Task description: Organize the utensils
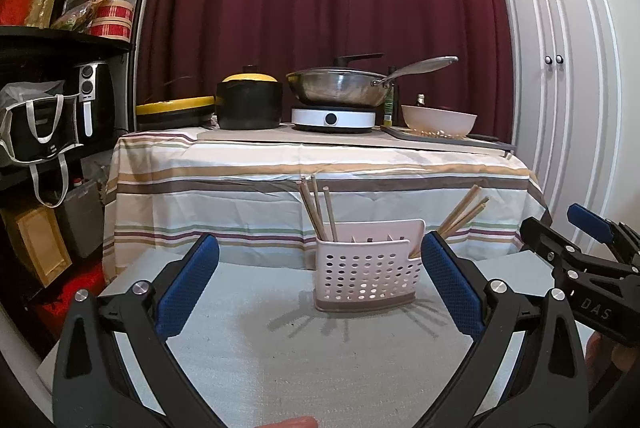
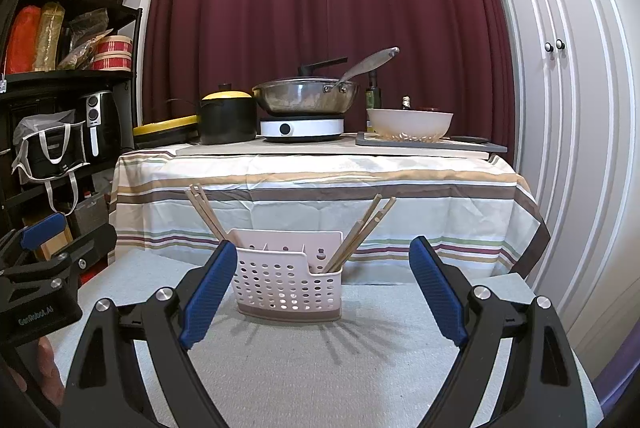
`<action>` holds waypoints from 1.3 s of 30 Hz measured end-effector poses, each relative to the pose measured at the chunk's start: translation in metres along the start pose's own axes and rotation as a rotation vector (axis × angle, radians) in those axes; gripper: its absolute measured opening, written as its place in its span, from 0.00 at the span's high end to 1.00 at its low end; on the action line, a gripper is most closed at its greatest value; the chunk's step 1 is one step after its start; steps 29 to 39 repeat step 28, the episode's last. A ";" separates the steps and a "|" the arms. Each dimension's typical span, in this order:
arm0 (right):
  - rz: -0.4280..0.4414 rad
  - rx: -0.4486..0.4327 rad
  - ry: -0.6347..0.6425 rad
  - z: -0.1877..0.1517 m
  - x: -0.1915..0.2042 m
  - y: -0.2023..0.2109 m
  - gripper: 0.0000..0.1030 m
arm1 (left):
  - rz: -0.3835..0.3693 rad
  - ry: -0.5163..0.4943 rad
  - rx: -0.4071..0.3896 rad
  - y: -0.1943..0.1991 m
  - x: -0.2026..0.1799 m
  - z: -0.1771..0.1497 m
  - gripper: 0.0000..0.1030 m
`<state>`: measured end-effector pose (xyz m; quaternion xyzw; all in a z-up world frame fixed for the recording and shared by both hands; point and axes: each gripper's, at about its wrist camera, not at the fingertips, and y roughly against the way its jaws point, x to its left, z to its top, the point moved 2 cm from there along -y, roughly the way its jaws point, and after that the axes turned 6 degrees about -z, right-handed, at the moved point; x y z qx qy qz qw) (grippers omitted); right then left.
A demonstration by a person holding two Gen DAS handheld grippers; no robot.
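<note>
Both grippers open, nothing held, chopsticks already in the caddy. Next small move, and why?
Probably ease both grippers back. The left gripper and right gripper are open and empty, chopsticks stand in both end compartments of the pink caddy, and no loose utensil shows on the grey table.

White letters "DAS" stand on the black body of the right tool, seen at the edge of the left wrist view. In the right wrist view, the left tool carries pale lettering reading "GenRobot.AI" on its black body.
</note>
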<state>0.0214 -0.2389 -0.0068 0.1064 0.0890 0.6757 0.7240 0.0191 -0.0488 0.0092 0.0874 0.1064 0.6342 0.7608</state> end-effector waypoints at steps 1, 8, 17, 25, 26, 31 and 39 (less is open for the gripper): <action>0.000 -0.001 0.000 0.000 0.000 0.001 0.17 | -0.007 0.002 0.001 0.001 0.000 0.000 0.04; 0.000 -0.003 0.000 0.001 -0.001 0.004 0.17 | -0.017 0.021 -0.018 0.007 0.002 0.001 0.04; 0.003 0.001 0.006 0.000 -0.001 0.005 0.17 | -0.014 0.011 -0.032 0.011 0.005 0.001 0.04; 0.000 0.020 0.005 -0.004 -0.004 -0.002 0.17 | -0.017 0.017 0.000 -0.006 0.011 -0.004 0.04; -0.003 0.027 0.004 -0.006 -0.005 -0.005 0.17 | -0.013 0.018 0.013 -0.011 0.012 -0.006 0.04; -0.008 0.042 0.004 -0.009 -0.007 -0.012 0.17 | -0.008 0.029 0.060 -0.027 0.018 -0.015 0.04; -0.008 0.042 0.004 -0.009 -0.007 -0.012 0.17 | -0.008 0.029 0.060 -0.027 0.018 -0.015 0.04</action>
